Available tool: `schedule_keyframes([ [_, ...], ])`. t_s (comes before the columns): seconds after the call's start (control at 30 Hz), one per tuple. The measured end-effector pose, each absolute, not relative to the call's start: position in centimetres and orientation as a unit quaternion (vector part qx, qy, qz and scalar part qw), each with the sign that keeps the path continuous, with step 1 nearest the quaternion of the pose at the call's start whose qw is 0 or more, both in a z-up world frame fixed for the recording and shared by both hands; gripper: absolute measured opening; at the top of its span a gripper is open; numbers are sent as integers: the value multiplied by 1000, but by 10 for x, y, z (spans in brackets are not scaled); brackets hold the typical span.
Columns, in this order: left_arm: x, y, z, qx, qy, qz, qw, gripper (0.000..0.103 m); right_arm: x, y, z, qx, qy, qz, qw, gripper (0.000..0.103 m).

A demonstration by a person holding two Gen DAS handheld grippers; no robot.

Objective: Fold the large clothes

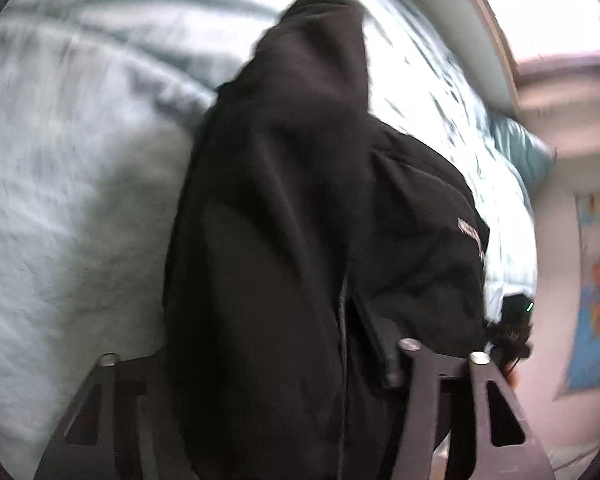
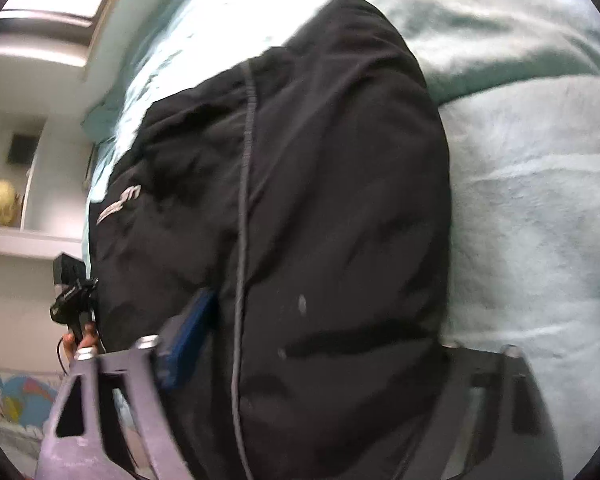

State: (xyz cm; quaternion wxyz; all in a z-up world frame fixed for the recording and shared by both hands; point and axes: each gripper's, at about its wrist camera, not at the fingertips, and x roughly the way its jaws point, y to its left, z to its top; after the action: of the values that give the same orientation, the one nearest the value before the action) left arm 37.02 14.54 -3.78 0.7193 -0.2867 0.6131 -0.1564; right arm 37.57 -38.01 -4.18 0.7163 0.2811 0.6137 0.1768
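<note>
Both grippers' jaws pinch the black jacket (image 1: 300,208), its long axis running away across the bed (image 1: 68,184).

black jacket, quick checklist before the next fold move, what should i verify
1. Left claw has the black jacket: ok, cloth drapes between its fingers.
2. Right claw has the jacket: ok, cloth fills the gap between its fingers.
3. Whether either claw is fully closed: cannot tell, fabric covers the fingertips.
4. Landing surface: ok, light blue bedding lies beyond the jacket.
5. Jacket hangs flat: not ok, bunched and creased.
6. Zipper line straight: not ok, it curves.
</note>
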Motion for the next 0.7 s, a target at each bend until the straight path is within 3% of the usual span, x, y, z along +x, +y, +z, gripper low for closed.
schedule_keyframes([
  [0.13, 372, 149, -38, -298, 613, -166, 713, 55, 374, -383, -43, 282, 617, 195, 708, 72],
  [0.27, 383, 158, -62, -348, 623, -175, 679, 69, 388, -384, -63, 312, 629, 213, 680, 88],
  [0.37, 386, 153, -62, -339, 623, -161, 686, 66, 393, -382, -72, 327, 628, 214, 672, 89],
  [0.43, 384, 141, -48, -310, 616, -153, 708, 52, 390, -382, -67, 321, 620, 214, 684, 83],
  [0.57, 374, 126, -9, -261, 597, -142, 745, 33, 377, -383, -35, 303, 584, 213, 722, 46],
  [0.7, 366, 95, 55, -220, 555, -166, 785, 32, 361, -385, 3, 308, 543, 248, 740, 42],
])
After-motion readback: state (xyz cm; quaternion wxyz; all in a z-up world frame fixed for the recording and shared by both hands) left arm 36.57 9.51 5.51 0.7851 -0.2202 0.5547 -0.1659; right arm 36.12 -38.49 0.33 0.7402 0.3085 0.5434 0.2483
